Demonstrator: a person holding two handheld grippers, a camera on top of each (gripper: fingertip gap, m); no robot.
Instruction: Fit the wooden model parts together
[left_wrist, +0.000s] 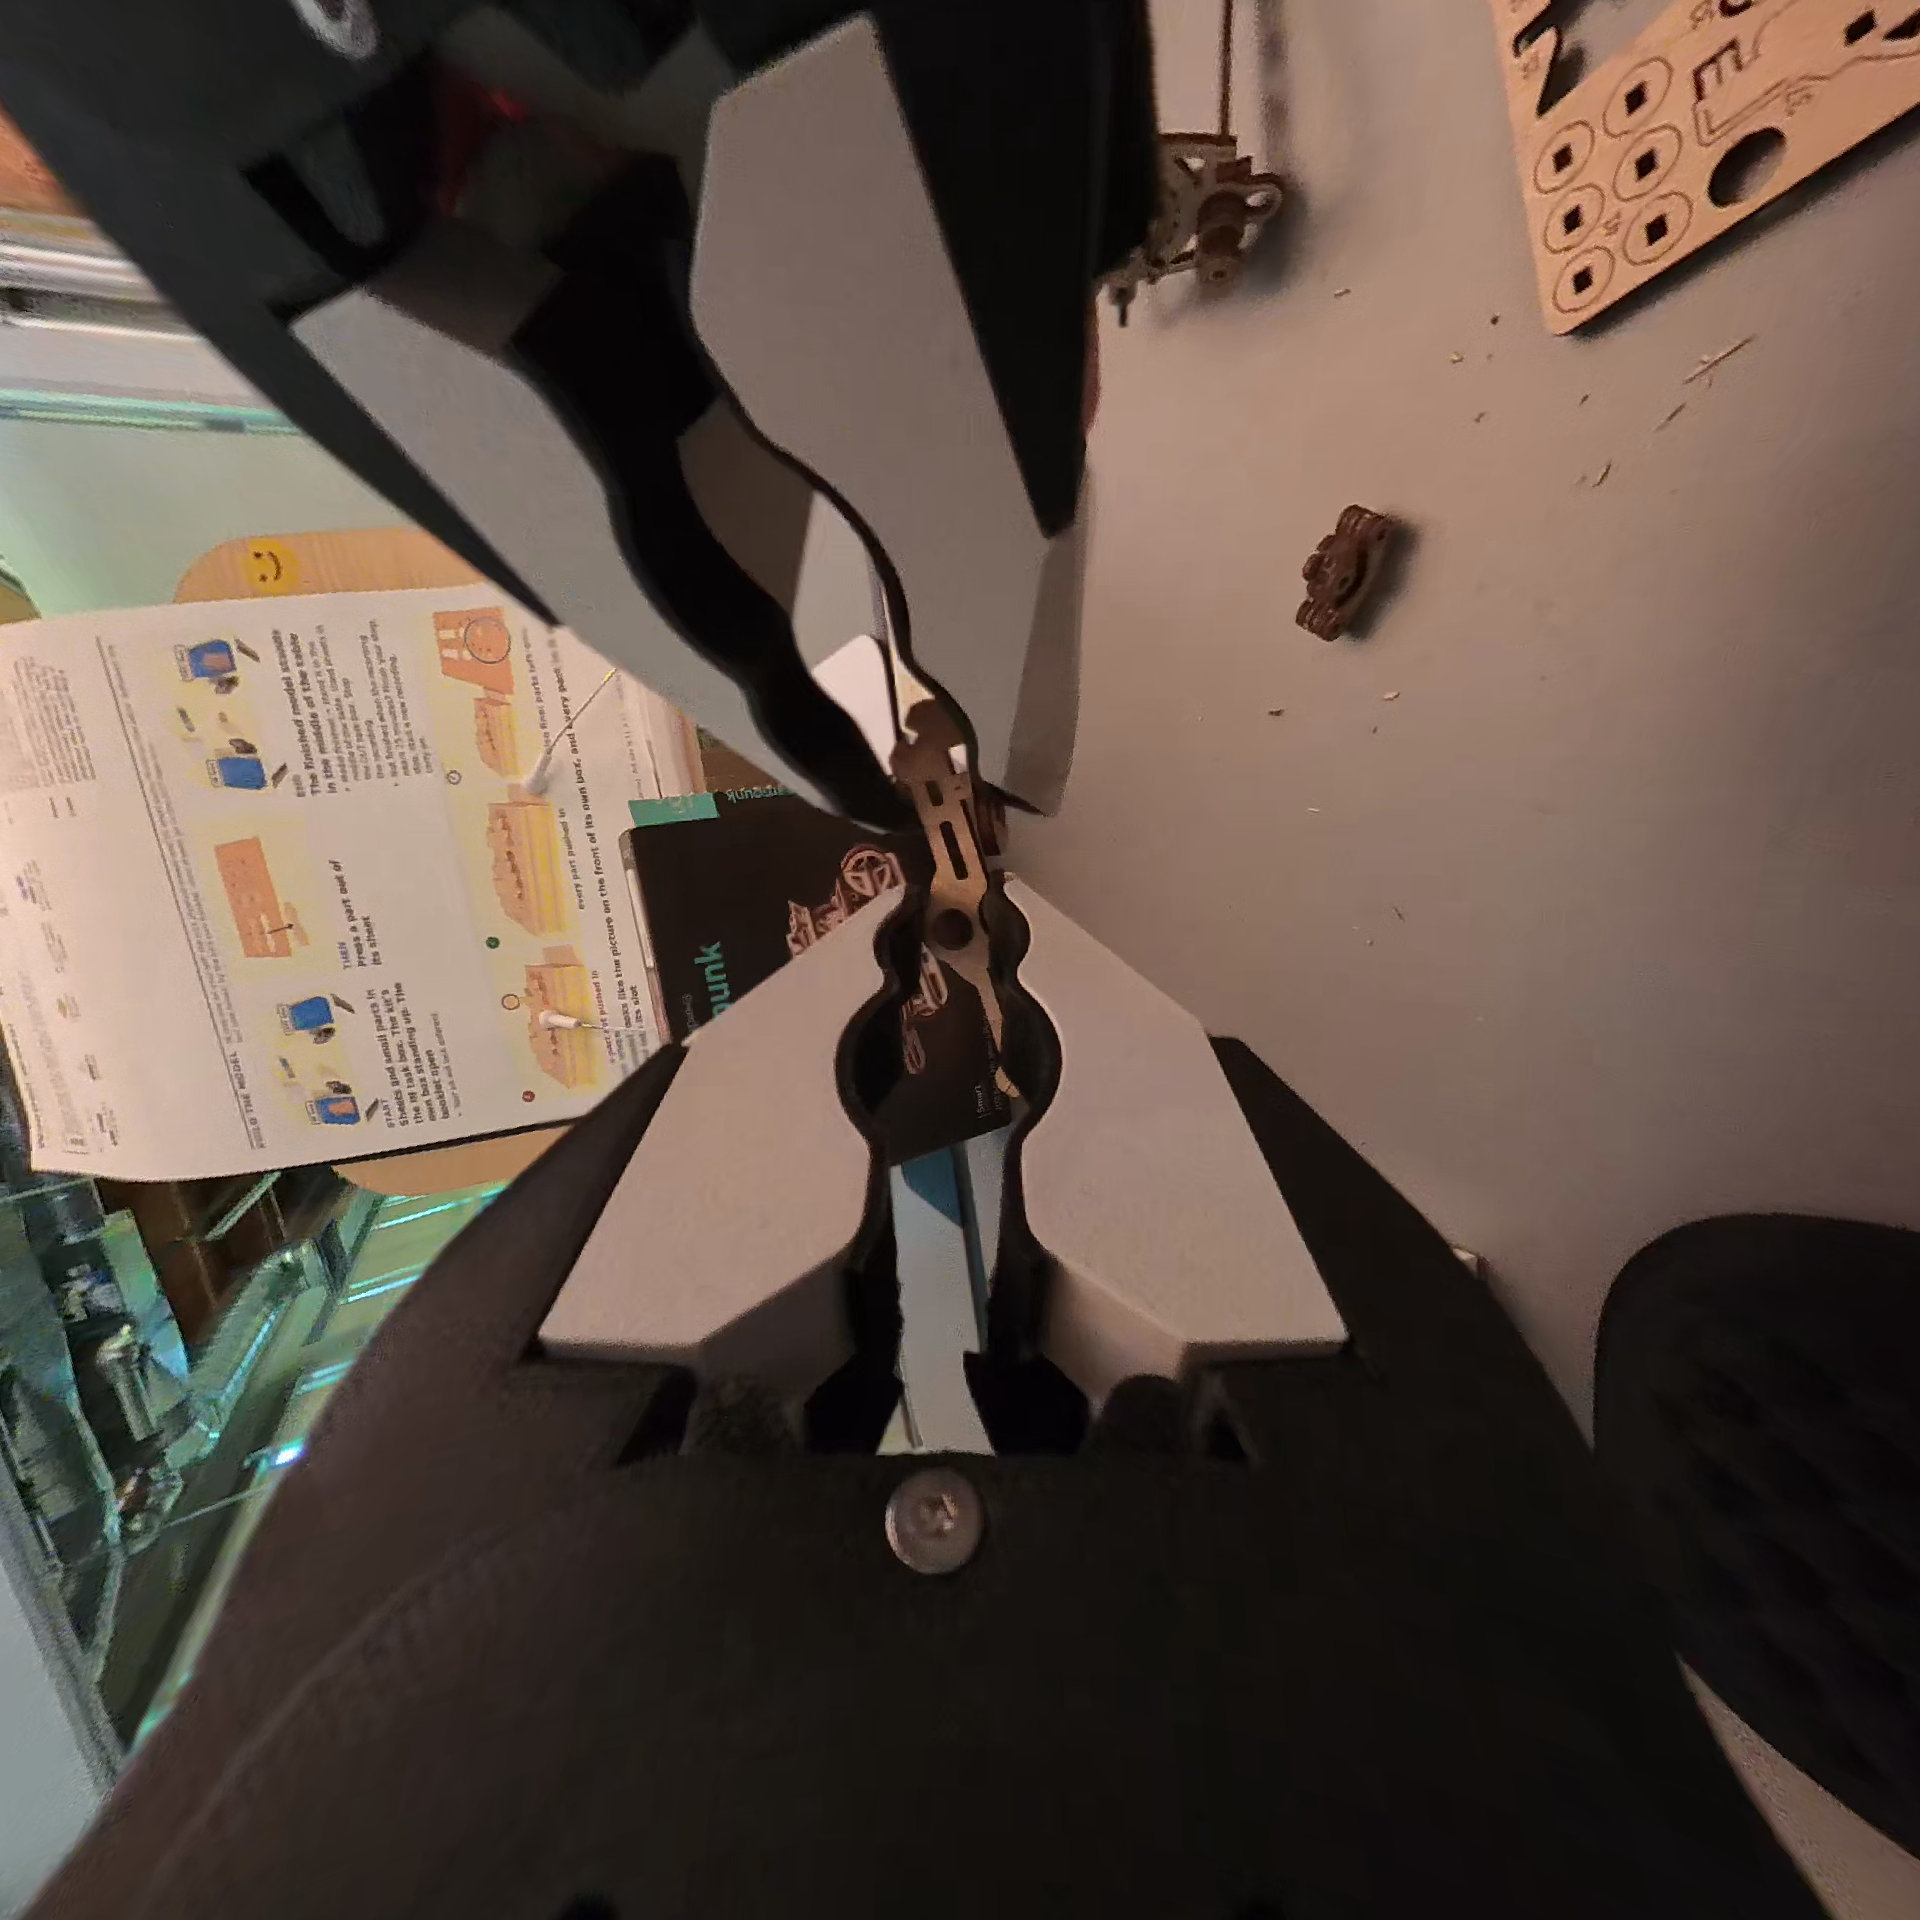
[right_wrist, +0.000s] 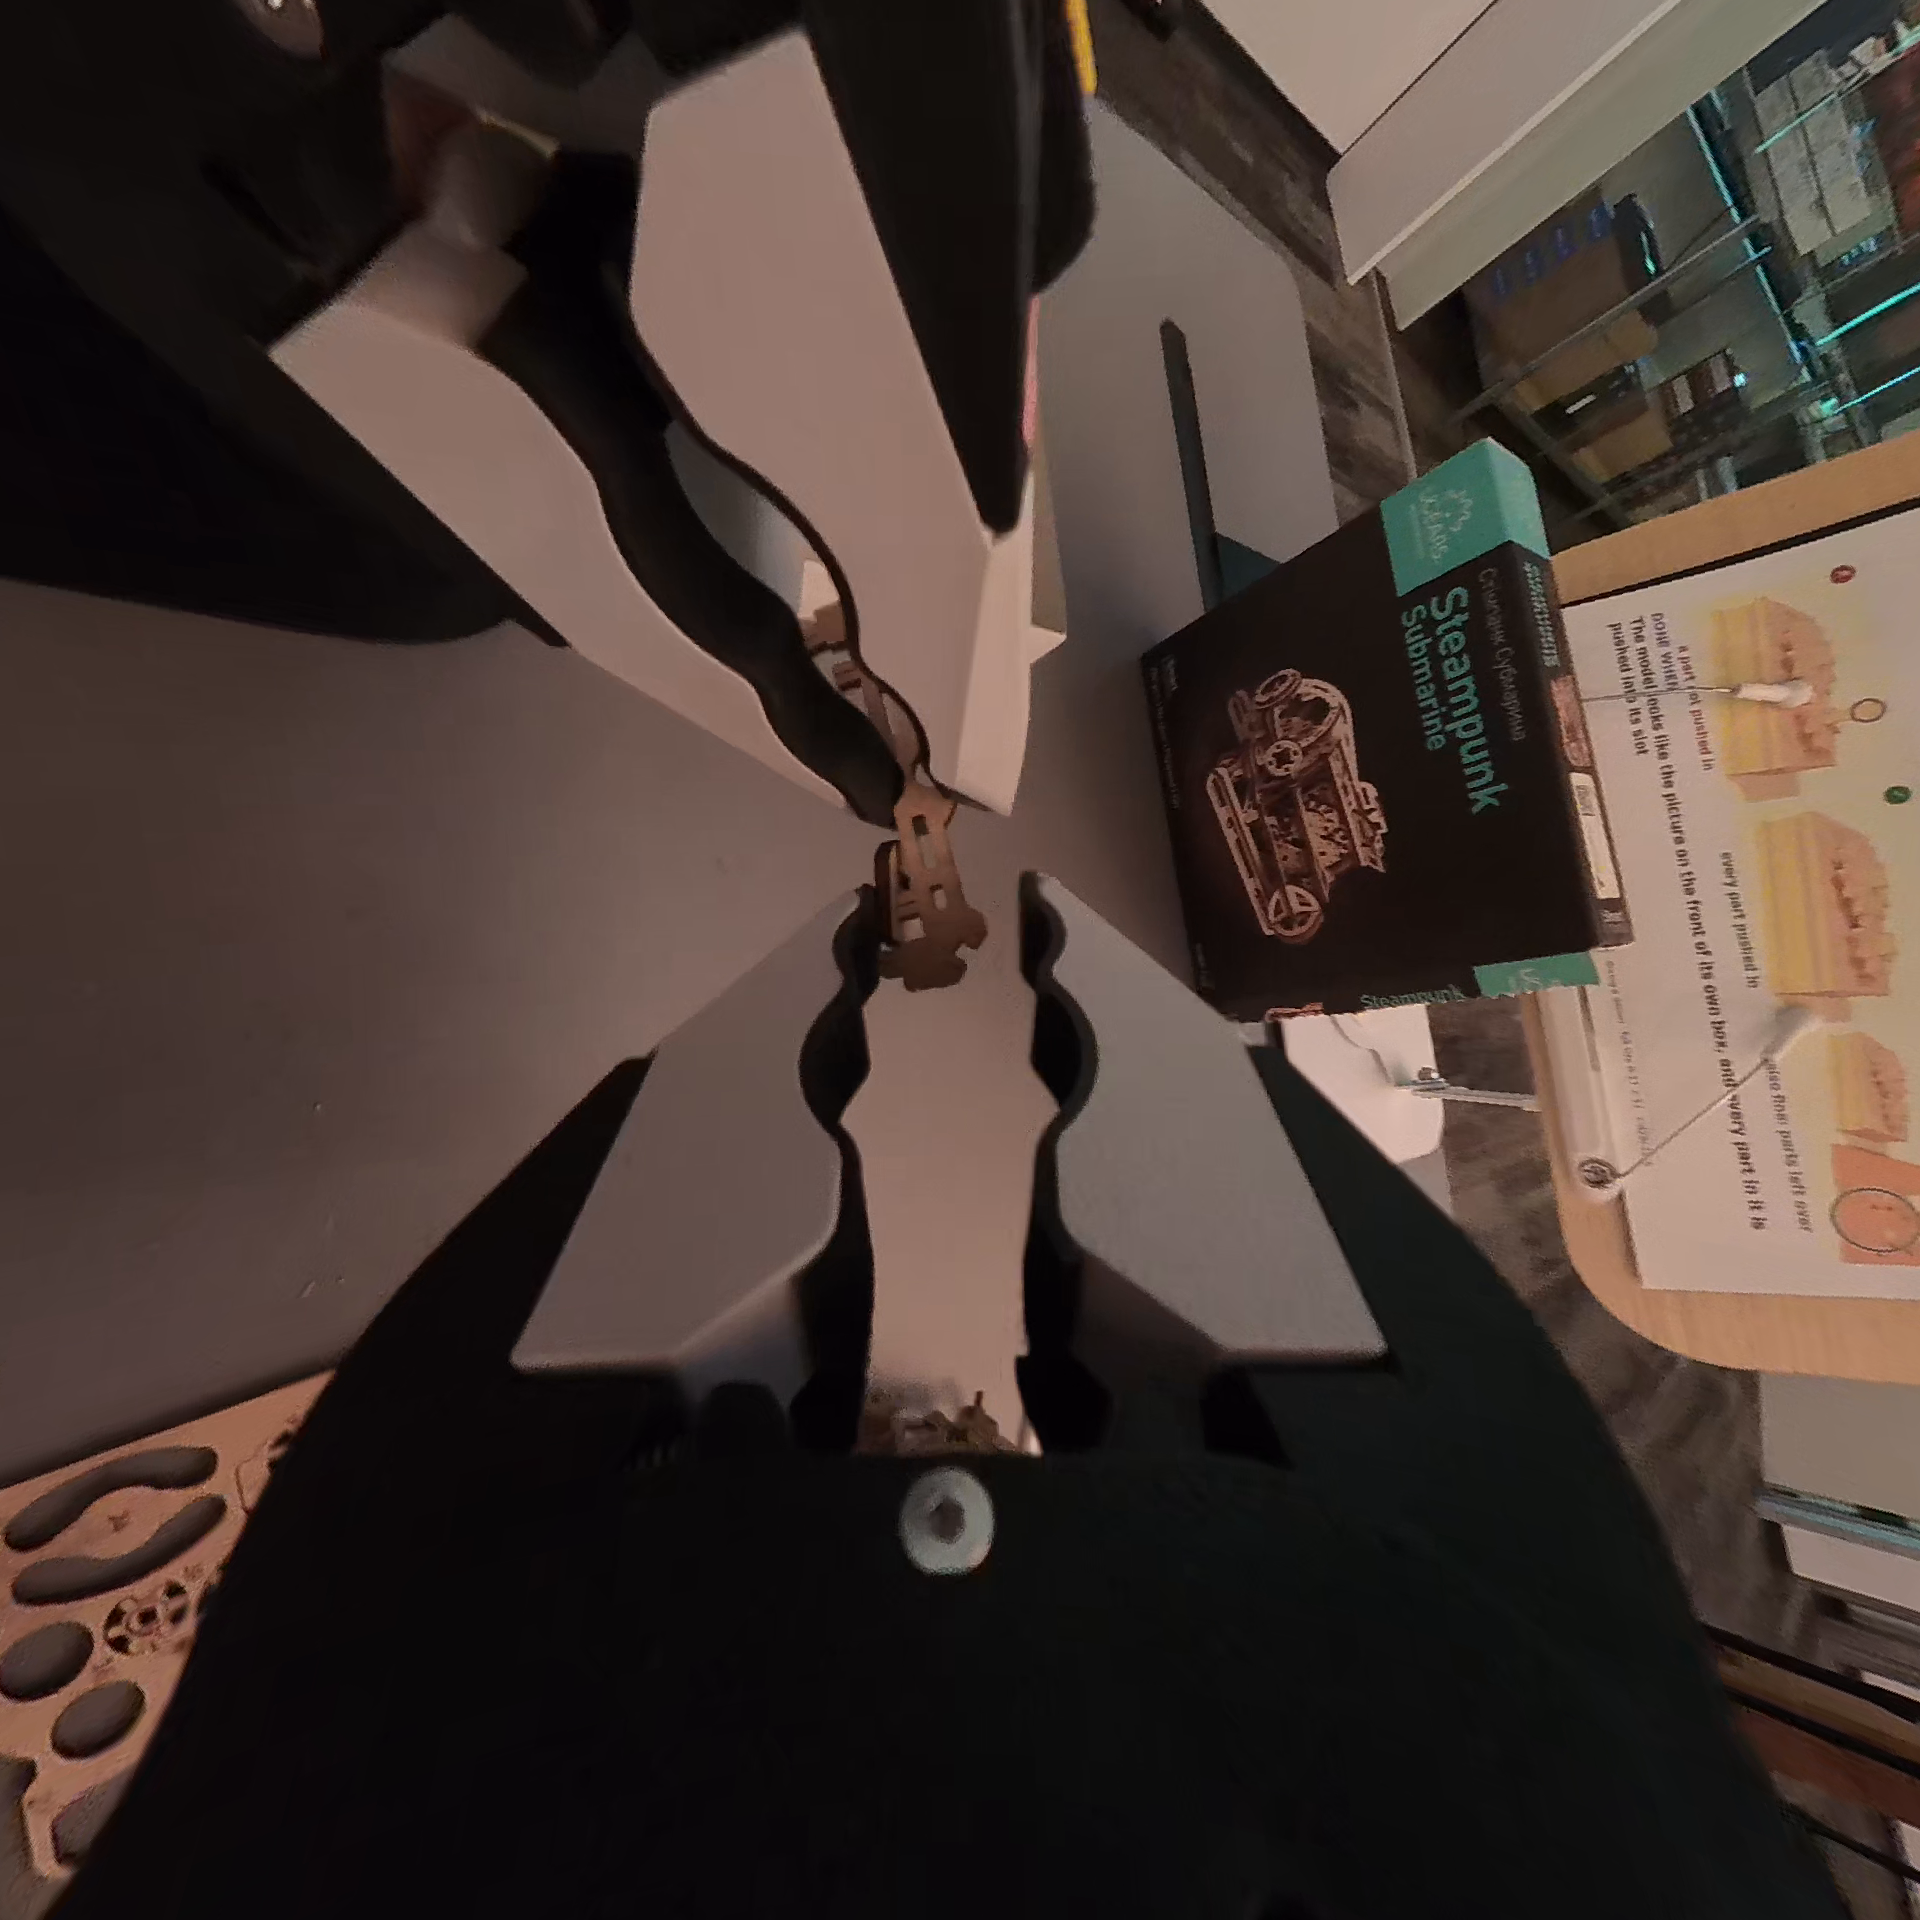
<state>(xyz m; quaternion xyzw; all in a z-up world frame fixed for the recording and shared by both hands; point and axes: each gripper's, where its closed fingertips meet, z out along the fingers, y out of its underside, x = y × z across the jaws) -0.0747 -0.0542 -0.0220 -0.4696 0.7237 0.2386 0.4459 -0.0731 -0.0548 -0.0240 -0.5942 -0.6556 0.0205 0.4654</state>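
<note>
The slotted wooden strip (left_wrist: 951, 883) sits clenched between the fingertips of our left claw (left_wrist: 951, 914), its free end pointing straight ahead into the mouth of our right claw (right_wrist: 940, 904). The right claw is released, with its jaws standing apart on either side of the strip's end. A small cross piece (right_wrist: 888, 904) sits on the strip just beside the right claw's left fingertip; we cannot tell whether the fingertip touches it or whether the piece is fully seated. We judge the step to be pressing this piece home. To do it well, we should keep the left claw's hold firm and steady and line the piece up square with its slot. Then we close the right claw gently and push along the strip rather than across it, since the thin wood would likely snap if twisted. The right wrist view shows the cross piece and the gap between the right jaws plainly, and the model's box (right_wrist: 1382, 779) ahead to the claw's right. The left wrist view shows neither the gap nor the cross piece clearly. It does show a loose wooden part (left_wrist: 1345, 571) lying on the table (left_wrist: 1558, 883) ahead and to the right of the left claw. Farther off the same way are a small half-built assembly (left_wrist: 1205, 208) and a punched-out sheet (left_wrist: 1704, 156), and an instruction page (left_wrist: 291, 873) lies off to the claw's left.
</note>
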